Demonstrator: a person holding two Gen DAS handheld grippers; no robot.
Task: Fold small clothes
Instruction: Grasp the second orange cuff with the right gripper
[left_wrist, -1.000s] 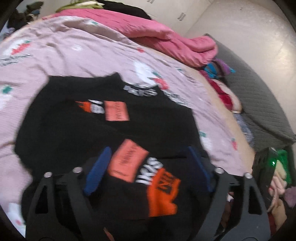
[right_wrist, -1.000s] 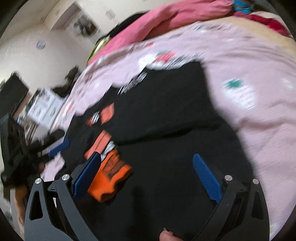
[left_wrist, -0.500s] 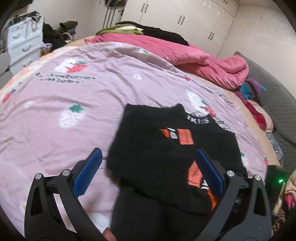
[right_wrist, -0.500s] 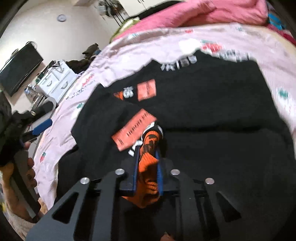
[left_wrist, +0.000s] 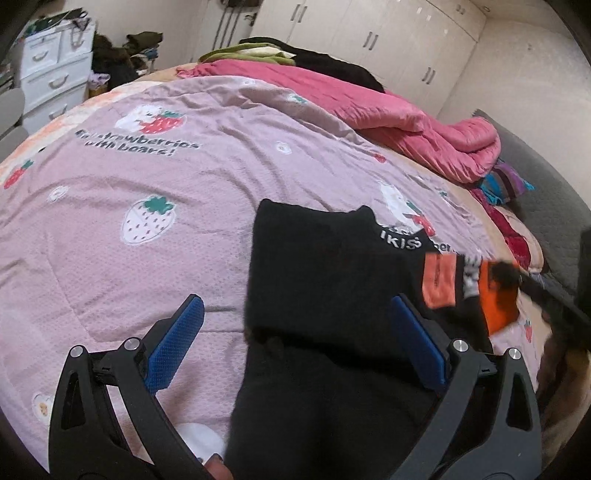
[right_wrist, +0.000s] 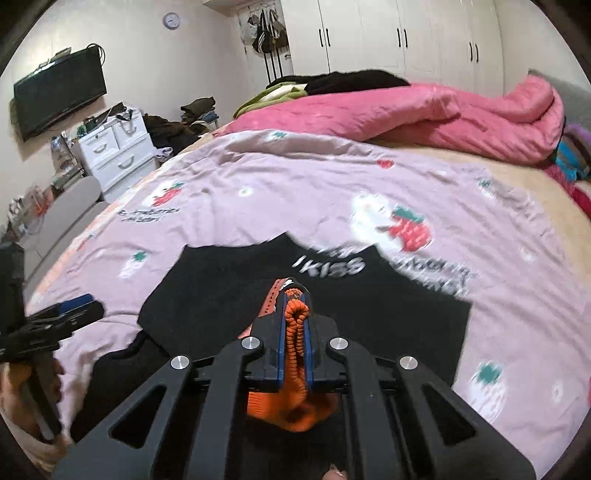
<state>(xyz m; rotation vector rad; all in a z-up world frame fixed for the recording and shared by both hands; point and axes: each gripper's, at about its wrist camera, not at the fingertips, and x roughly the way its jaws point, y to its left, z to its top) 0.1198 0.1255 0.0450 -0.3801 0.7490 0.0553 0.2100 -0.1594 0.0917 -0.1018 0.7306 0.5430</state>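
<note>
A small black sweater (left_wrist: 325, 266) with white lettering at the collar and orange patches lies on the pink strawberry bedspread (left_wrist: 147, 192). My left gripper (left_wrist: 295, 339) is open, hovering low over the sweater's left edge with nothing between its blue pads. My right gripper (right_wrist: 295, 314) is shut on the sweater's orange sleeve cuff (right_wrist: 295, 332), holding it lifted above the sweater's black body (right_wrist: 221, 295). From the left wrist view the lifted orange cuff (left_wrist: 496, 295) appears at the right, blurred. The left gripper (right_wrist: 66, 310) shows at the left edge of the right wrist view.
A rumpled pink quilt (right_wrist: 424, 110) lies along the bed's far side, with green and black clothes (right_wrist: 332, 83) behind it. White drawers (right_wrist: 114, 151) and a wall screen (right_wrist: 59, 92) stand left. Coloured clothes (left_wrist: 506, 184) pile up by the grey headboard (left_wrist: 546, 192).
My right gripper shut on the orange sleeve cuff and lifted it up and across toward the collar. My left gripper drew back and left, staying open.
</note>
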